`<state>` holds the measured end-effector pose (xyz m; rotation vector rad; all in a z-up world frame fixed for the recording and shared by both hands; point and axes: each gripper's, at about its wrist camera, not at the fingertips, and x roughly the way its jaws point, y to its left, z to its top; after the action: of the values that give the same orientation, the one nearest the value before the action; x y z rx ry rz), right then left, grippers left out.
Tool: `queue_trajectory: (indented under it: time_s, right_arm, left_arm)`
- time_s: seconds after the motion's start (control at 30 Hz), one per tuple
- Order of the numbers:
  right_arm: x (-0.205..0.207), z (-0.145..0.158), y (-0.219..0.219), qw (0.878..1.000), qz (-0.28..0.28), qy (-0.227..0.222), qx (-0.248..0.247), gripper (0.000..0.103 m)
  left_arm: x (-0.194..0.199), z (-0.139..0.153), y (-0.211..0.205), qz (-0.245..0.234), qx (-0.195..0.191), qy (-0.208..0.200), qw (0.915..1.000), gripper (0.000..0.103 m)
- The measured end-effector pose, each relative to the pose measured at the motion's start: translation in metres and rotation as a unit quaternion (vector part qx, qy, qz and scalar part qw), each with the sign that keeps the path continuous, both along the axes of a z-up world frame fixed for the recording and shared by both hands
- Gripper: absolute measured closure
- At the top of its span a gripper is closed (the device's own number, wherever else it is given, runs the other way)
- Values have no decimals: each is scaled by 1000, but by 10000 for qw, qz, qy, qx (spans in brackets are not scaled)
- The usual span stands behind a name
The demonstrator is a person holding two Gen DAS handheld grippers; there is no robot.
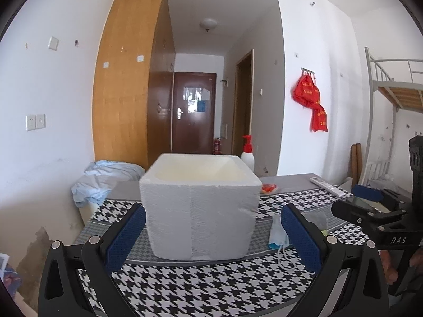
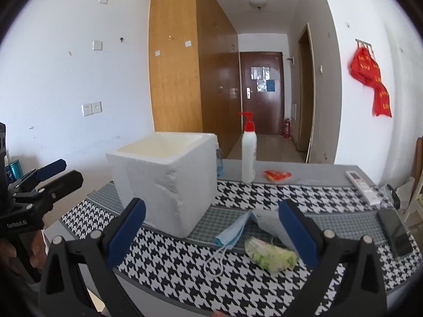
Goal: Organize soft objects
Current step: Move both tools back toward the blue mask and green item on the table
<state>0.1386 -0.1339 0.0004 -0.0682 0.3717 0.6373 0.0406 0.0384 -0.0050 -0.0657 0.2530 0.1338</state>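
Observation:
A white foam box (image 1: 199,206) stands open-topped on the houndstooth tablecloth (image 1: 201,288); it also shows in the right wrist view (image 2: 165,182). My left gripper (image 1: 212,233) is open and empty, its jaws either side of the box front. A blue face mask (image 2: 232,231) lies right of the box, also seen in the left wrist view (image 1: 277,233). A green-white soft packet (image 2: 269,255) and a clear plastic bag (image 2: 272,223) lie beside it. My right gripper (image 2: 211,235) is open and empty, just above the mask and packet.
A white pump bottle with a red top (image 2: 248,155), a red snack packet (image 2: 277,175), a white remote (image 2: 363,186) and a dark phone (image 2: 396,232) lie on the table. Crumpled blue cloth (image 1: 105,178) sits left of the box. The table's near edge is close.

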Motion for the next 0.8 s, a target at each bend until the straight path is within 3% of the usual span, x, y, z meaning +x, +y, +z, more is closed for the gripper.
queue_trajectory:
  time_s: [0.8]
  right_arm:
    - [4, -11, -40, 9982, -577, 179, -44, 1]
  left_arm:
    - [23, -14, -37, -622, -45, 300, 9976, 1]
